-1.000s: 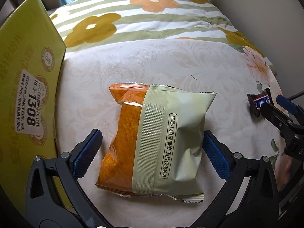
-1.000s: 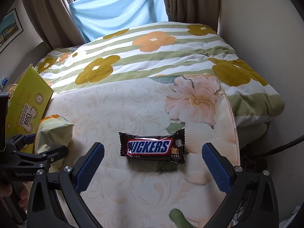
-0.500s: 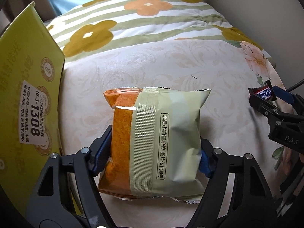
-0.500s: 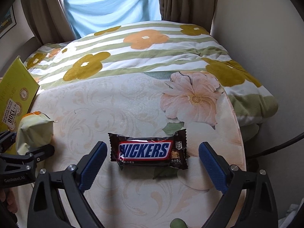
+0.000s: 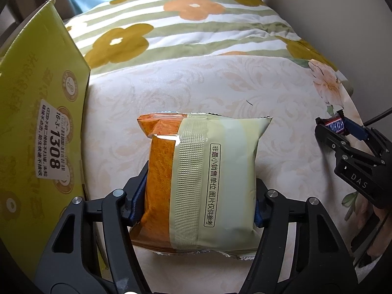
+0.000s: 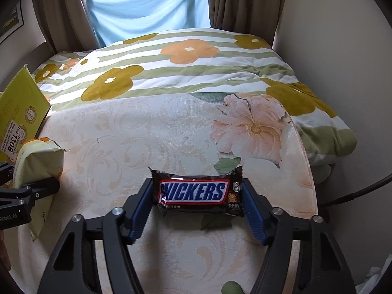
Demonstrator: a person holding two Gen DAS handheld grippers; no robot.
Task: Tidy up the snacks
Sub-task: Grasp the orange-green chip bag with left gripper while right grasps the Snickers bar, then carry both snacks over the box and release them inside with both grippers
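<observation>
An orange and pale-green snack bag [image 5: 208, 171] lies on the cream bed cover [image 5: 196, 85]. My left gripper [image 5: 201, 191] is closing, and its blue pads press the bag's two sides. A dark Snickers bar [image 6: 196, 191] lies farther right on the same cover. My right gripper [image 6: 196, 196] is closing too, with a pad against each end of the wrapper. The left wrist view shows the right gripper [image 5: 340, 127] at its right edge with the bar [image 5: 334, 126] between its fingers. In the right wrist view the bag [image 6: 39, 156] and the left gripper [image 6: 24, 176] sit at far left.
A yellow-green cardboard box flap [image 5: 36, 122] with a white label stands just left of the bag. A striped floral quilt [image 6: 183, 68] is bunched up beyond the cover. A wall runs along the right, and a black cable [image 6: 355, 191] hangs by the bed's right edge.
Both grippers went from wide open to closed against their snacks: the left on the bag's sides, the right on the Snickers bar's ends. Neither hand shifted much.
</observation>
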